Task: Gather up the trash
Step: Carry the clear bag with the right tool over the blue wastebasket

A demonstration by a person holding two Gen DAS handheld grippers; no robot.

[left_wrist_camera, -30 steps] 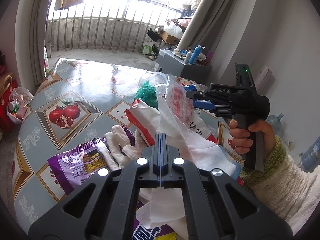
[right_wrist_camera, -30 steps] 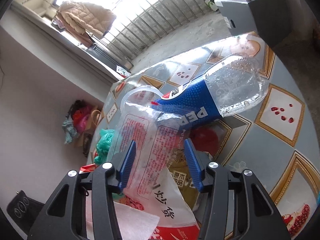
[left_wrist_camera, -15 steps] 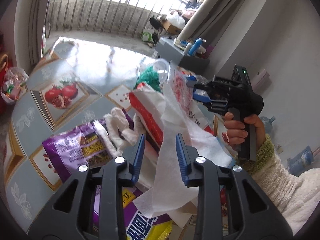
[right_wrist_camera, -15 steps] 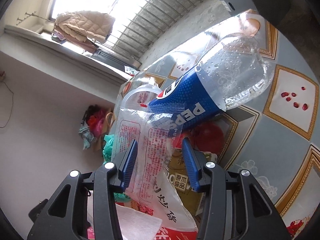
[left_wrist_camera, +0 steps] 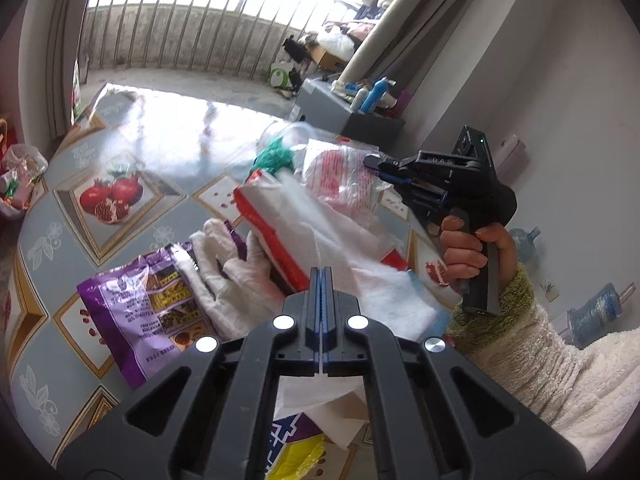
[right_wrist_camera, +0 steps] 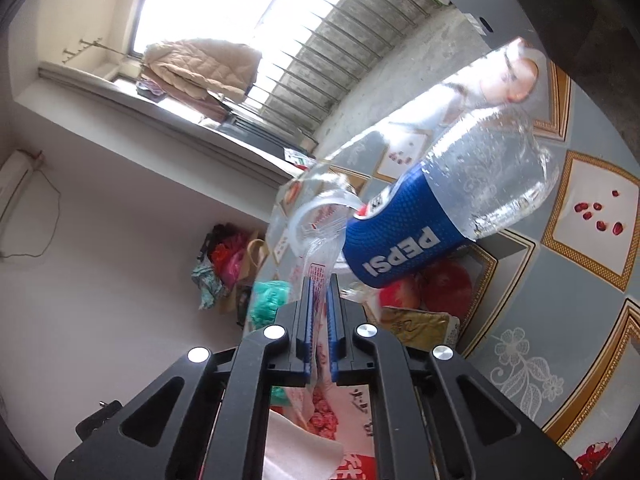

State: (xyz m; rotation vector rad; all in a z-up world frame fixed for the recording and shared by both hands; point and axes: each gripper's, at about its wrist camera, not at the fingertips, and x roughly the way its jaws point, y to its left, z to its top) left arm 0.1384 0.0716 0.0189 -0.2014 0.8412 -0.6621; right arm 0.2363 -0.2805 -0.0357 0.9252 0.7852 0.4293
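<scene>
A trash pile lies on the patterned table (left_wrist_camera: pixel 120 148). My left gripper (left_wrist_camera: pixel 322 280) is shut on a white paper tissue (left_wrist_camera: pixel 360 272) that drapes over a red-and-white wrapper (left_wrist_camera: pixel 264 220). My right gripper (right_wrist_camera: pixel 319 304) is shut on a clear plastic bag with red print (right_wrist_camera: pixel 318 276); it also shows in the left wrist view (left_wrist_camera: pixel 344 176), with the gripper (left_wrist_camera: pixel 372 162) at its right edge. An empty Pepsi bottle (right_wrist_camera: pixel 448 212) lies just beyond the right gripper. A white glove (left_wrist_camera: pixel 232 268) and a purple snack bag (left_wrist_camera: pixel 140 312) lie to the left.
A green plastic bag (left_wrist_camera: pixel 274 156) sits behind the pile. A grey cabinet (left_wrist_camera: pixel 344 112) with bottles stands past the table. Water jugs (left_wrist_camera: pixel 596 312) stand on the floor at right. Bags (left_wrist_camera: pixel 20 180) lie on the floor at left.
Both grippers were open half a second ago. The left has shut on the tissue and the right has shut on the clear printed bag.
</scene>
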